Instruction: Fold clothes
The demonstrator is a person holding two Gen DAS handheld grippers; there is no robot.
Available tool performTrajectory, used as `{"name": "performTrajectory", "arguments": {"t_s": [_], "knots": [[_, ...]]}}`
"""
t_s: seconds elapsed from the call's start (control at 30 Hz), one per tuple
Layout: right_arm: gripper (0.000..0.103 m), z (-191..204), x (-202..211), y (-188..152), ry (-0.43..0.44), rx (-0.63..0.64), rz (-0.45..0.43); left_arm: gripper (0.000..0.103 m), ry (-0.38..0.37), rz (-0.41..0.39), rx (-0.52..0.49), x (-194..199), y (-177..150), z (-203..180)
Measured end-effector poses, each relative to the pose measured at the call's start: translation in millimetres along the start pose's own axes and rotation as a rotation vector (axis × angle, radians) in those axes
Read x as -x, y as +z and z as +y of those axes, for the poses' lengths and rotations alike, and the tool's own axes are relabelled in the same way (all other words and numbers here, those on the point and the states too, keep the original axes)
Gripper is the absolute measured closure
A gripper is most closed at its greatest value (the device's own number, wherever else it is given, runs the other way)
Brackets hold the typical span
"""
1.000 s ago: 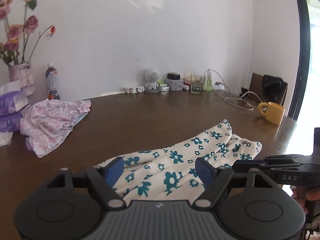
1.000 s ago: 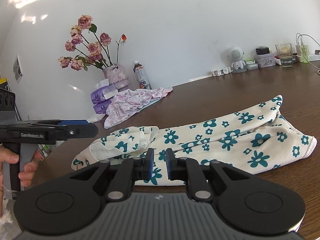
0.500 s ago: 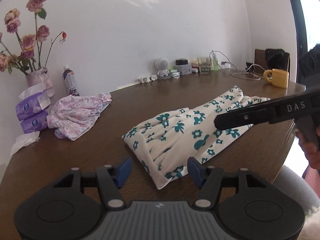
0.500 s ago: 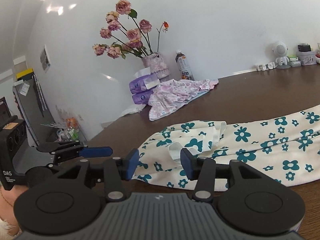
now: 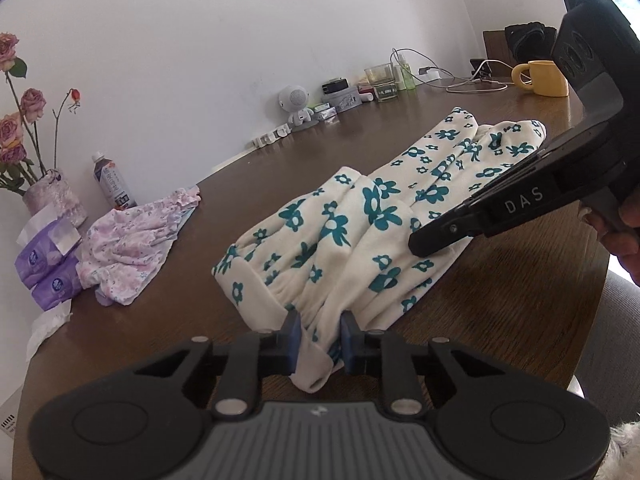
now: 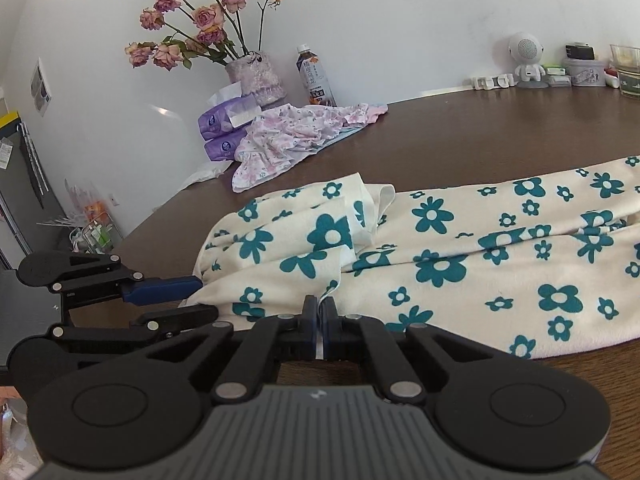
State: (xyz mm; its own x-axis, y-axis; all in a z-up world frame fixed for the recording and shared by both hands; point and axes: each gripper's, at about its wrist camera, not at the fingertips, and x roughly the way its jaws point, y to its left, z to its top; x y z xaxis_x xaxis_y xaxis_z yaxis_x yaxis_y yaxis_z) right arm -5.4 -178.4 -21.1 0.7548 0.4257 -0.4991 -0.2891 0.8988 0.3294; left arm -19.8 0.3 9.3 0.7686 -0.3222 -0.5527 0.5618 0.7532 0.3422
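while the floral garment [image 5: 360, 216] is lying along the table's [image 5: 248, 184] near edge, your left gripper [image 5: 319, 338] is clamping its corner and your right gripper [image 6: 319, 318] is pinching its hem.

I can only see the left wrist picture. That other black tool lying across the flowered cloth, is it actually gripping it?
Observer: Yes. In the right wrist view the right tool is pinched shut on the near edge of the flowered cloth.
Operator: The pink flowers are cut off on my side. Are there many?
Observer: A whole bunch of roses fans out of the vase.
Operator: Is there anything past that end of the table?
Observer: A tall grey cabinet stands beyond the table.
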Motion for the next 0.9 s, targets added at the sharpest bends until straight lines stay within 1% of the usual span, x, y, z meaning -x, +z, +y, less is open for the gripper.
{"name": "performTrajectory", "arguments": {"t_s": [0.1, 0.13, 0.27, 0.33, 0.4, 0.43, 0.53, 0.6, 0.67, 0.73, 0.8, 0.83, 0.9], "knots": [[0.101, 2, 4, -1, -0.012, 0.022, -0.01, 0.084, -0.001, -0.001, 0.005, -1, 0, 1], [0.098, 2, 8, -1, -0.018, 0.03, -0.02, 0.084, -0.001, -0.001, 0.008, -1, -1, 1], [0.094, 7, 34, 0, -0.057, 0.084, -0.097, 0.084, -0.004, -0.007, 0.021, -1, -2, 3], [0.09, 15, 43, 4, -0.032, 0.11, -0.133, 0.083, -0.001, -0.008, 0.023, -1, -1, 3], [0.078, 26, 42, 10, 0.006, 0.149, -0.154, 0.083, 0.006, -0.007, 0.021, -2, 0, 1], [0.074, 34, 37, 13, 0.013, 0.179, -0.148, 0.083, 0.01, -0.006, 0.02, -2, 0, 0], [0.074, 53, 14, 16, -0.004, 0.25, -0.1, 0.083, 0.012, -0.002, 0.037, -2, 0, 1], [0.074, 57, 0, 13, -0.031, 0.28, -0.052, 0.083, 0.003, 0.004, 0.067, -2, 1, 4], [0.074, 57, -4, 8, -0.056, 0.313, -0.037, 0.083, -0.012, 0.008, 0.107, -2, 2, 9], [0.074, 56, -7, 3, -0.084, 0.34, -0.02, 0.083, -0.022, 0.007, 0.123, -2, 1, 12], [0.074, 49, -9, 2, -0.086, 0.317, 0.006, 0.083, -0.028, 0.005, 0.127, -2, 0, 13], [0.074, 46, -10, 1, -0.086, 0.305, 0.018, 0.081, -0.027, 0.005, 0.127, -2, 0, 13], [0.074, 42, -10, 2, -0.075, 0.283, 0.027, 0.08, -0.027, 0.005, 0.14, 0, 0, 14]]}}
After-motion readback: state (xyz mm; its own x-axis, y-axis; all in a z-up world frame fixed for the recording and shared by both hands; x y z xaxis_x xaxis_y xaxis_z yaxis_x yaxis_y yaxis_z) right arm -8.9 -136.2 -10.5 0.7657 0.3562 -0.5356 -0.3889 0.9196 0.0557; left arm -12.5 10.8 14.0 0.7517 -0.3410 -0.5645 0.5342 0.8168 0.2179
